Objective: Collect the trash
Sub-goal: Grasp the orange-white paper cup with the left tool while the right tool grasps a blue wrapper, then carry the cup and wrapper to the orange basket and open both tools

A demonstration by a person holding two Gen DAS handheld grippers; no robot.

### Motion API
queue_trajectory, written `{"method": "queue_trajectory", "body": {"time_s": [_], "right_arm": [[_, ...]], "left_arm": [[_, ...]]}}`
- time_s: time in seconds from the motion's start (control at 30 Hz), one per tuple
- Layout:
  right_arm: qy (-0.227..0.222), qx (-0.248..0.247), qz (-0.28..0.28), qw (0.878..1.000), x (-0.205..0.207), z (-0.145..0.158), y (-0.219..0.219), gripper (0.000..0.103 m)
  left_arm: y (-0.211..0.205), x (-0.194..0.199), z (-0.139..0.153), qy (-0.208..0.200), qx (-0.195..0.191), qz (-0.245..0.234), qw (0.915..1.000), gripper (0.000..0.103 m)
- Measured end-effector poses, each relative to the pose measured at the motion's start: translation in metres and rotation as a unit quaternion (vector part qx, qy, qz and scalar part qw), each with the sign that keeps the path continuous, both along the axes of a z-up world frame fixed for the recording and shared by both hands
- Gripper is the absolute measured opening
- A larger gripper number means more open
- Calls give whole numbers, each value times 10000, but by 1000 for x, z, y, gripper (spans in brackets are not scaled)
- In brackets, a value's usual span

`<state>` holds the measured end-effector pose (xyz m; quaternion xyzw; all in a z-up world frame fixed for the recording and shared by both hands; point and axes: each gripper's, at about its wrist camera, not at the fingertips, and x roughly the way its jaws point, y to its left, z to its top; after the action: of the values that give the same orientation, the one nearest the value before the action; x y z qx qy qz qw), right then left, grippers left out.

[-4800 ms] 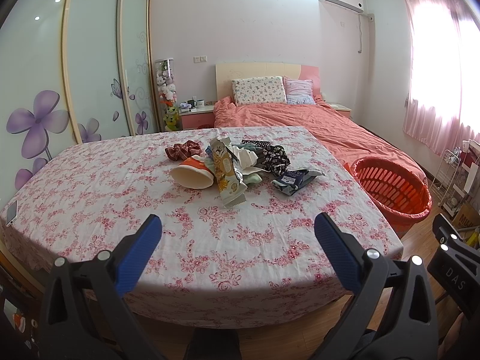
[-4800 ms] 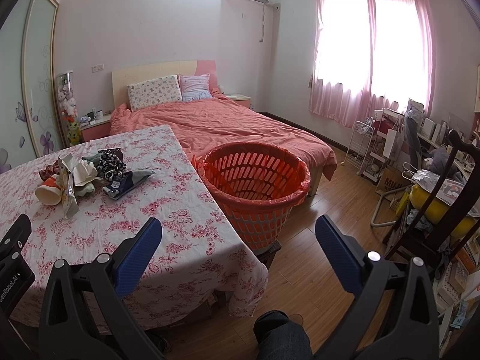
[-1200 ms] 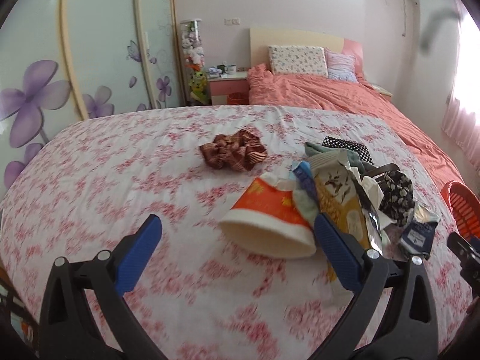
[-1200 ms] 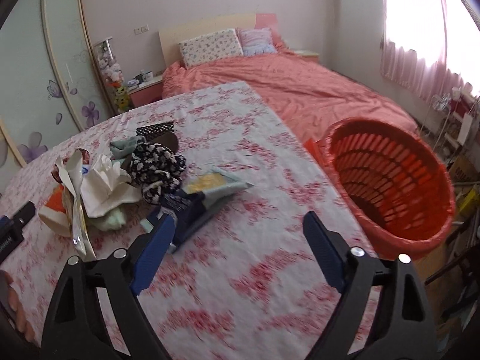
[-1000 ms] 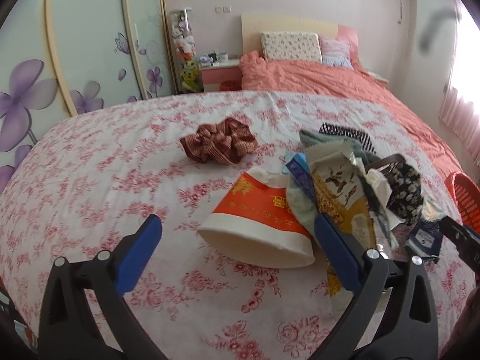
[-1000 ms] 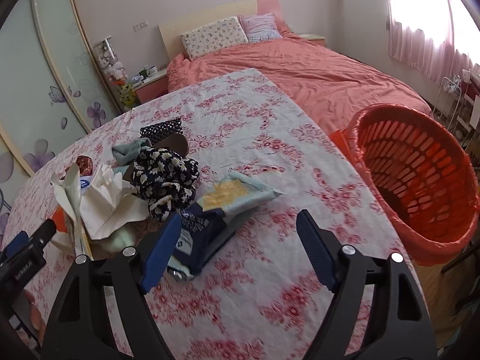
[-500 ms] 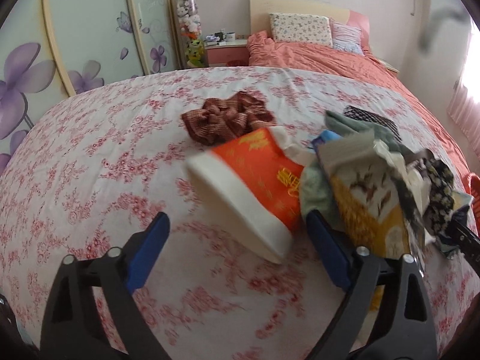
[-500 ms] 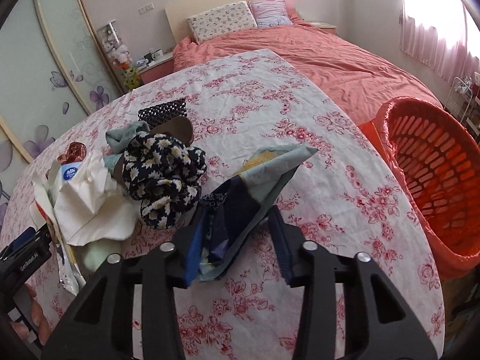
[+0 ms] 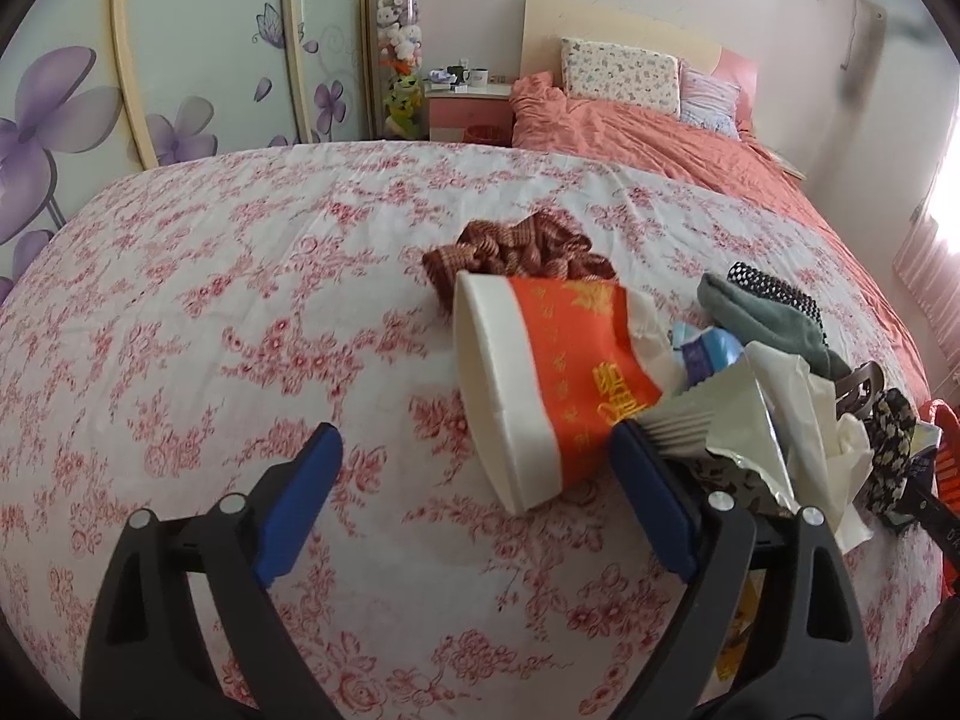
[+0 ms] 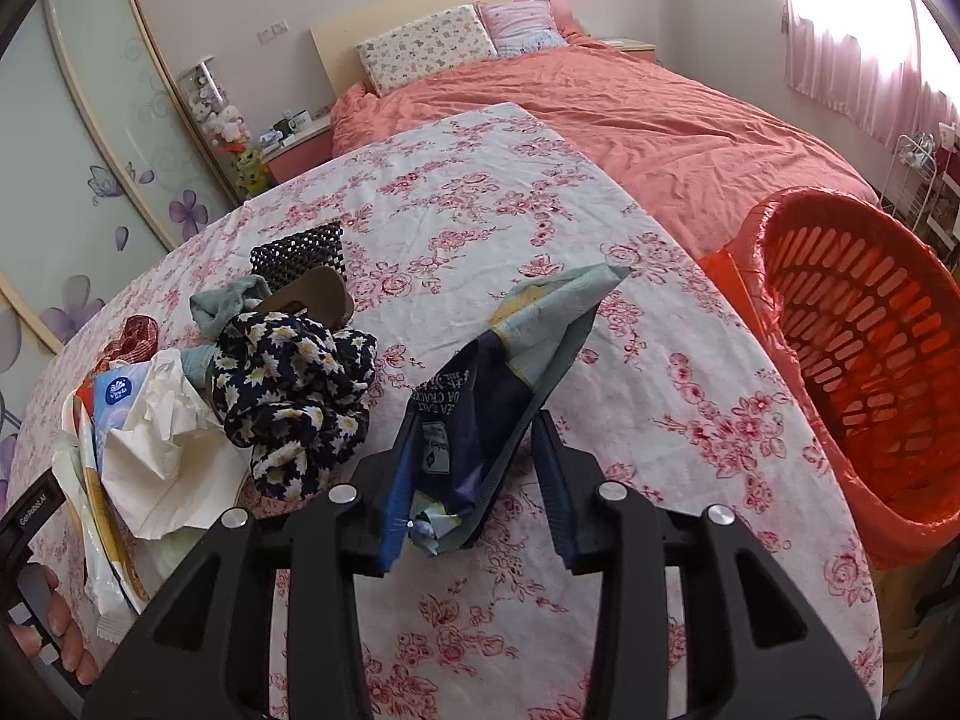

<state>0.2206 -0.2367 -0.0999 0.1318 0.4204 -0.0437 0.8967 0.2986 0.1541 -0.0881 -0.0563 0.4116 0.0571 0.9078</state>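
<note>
I had the right gripper [image 10: 474, 480] around the dark blue snack wrapper [image 10: 498, 384] near the middle of the bench [image 10: 690, 372], just off the heap of mixed things. The wrapper stood up between the jaws, its pale torn end pointing toward the far edge. The jaws were narrow and easing apart slightly; the left pad lay against the film, but a gap showed at the right pad, so I could not call it a firm pinch.

The wrapper looked to be thin, crinkled film: nearly weightless, limp, slick on the printed face. I judged it would fold and slide rather than resist, so the hold belonged low on the bunched bottom where layers stack up, not on the loose top flap.

The left gripper [image 9: 474, 486] had wide jaws, closing, with the orange-and-white paper cup [image 9: 540, 372] lying on its side between them toward the right pad; whether that pad touched it, I couldn't tell. The cup seemed light and easily crushed. I would take it across the wall near the stiffer rim, gently.

The red basket [image 10: 840, 324] stood off the right edge of the bench. A brown scrunchie [image 9: 522, 246] lay behind the cup, touching it or nearly so.
</note>
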Motion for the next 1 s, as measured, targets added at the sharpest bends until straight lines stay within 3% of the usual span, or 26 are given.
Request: {"method": "queue_trajectory", "body": {"time_s": [0.23, 0.4, 0.63, 1.0], "right_arm": [[-75, -9, 138, 9999, -5, 1, 0, 19], [-182, 13, 290, 9994, -11, 7, 1, 11], [-383, 11, 380, 9985, -22, 21, 3, 11], [-778, -70, 472, 9958, -40, 50, 5, 11]], "left_arm": [[2, -4, 3, -189, -772, -426, 9959, 30], [-6, -8, 6, -303, -906, -738, 9927, 11], [-10, -26, 26, -608, -701, -793, 9925, 4], [6, -50, 60, -947, -558, -593, 9922, 4]]}}
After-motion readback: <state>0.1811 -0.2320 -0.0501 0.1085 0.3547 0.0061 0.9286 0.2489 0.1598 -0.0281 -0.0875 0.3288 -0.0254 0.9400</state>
